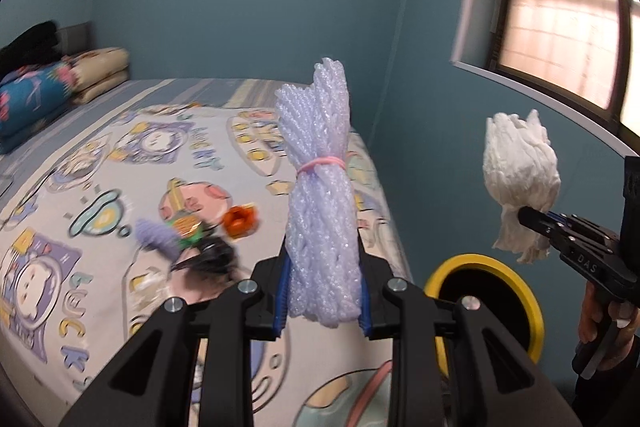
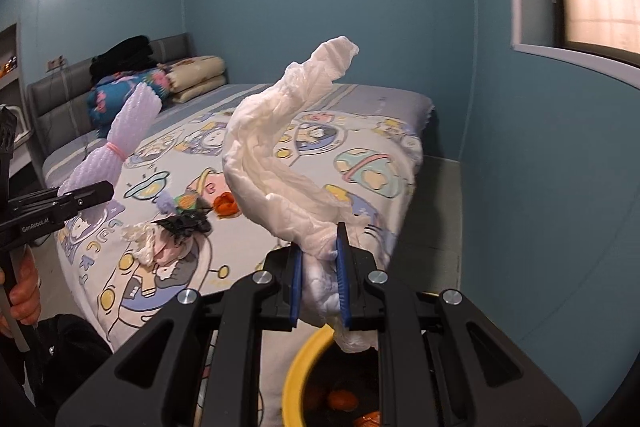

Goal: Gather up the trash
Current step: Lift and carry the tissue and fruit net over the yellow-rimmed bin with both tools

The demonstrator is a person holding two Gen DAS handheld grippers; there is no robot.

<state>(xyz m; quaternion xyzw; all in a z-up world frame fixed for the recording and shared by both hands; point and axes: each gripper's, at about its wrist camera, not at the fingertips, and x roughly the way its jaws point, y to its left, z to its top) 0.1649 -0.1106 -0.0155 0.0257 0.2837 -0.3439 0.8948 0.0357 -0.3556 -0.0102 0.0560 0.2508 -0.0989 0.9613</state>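
My left gripper (image 1: 323,291) is shut on a bundle of pale lilac foam netting (image 1: 320,195) tied with a pink band, held upright over the bed's edge. My right gripper (image 2: 320,275) is shut on a crumpled white tissue (image 2: 280,163), held just above the yellow-rimmed bin (image 2: 296,379). The bin also shows in the left wrist view (image 1: 480,263), beside the bed, below the right gripper (image 1: 532,217) and its tissue (image 1: 520,179). More trash lies on the bed: orange peel (image 1: 239,219), a black wrapper (image 1: 208,259), a green-orange wrapper (image 1: 188,229), white scraps (image 2: 148,243).
The bed (image 1: 120,163) has a cartoon-print sheet, with folded quilts (image 1: 48,87) at its head. Blue walls stand close behind, and a window (image 1: 560,11) at the right. Orange peel (image 2: 340,399) lies inside the bin. A narrow strip of floor (image 2: 436,211) runs beside the bed.
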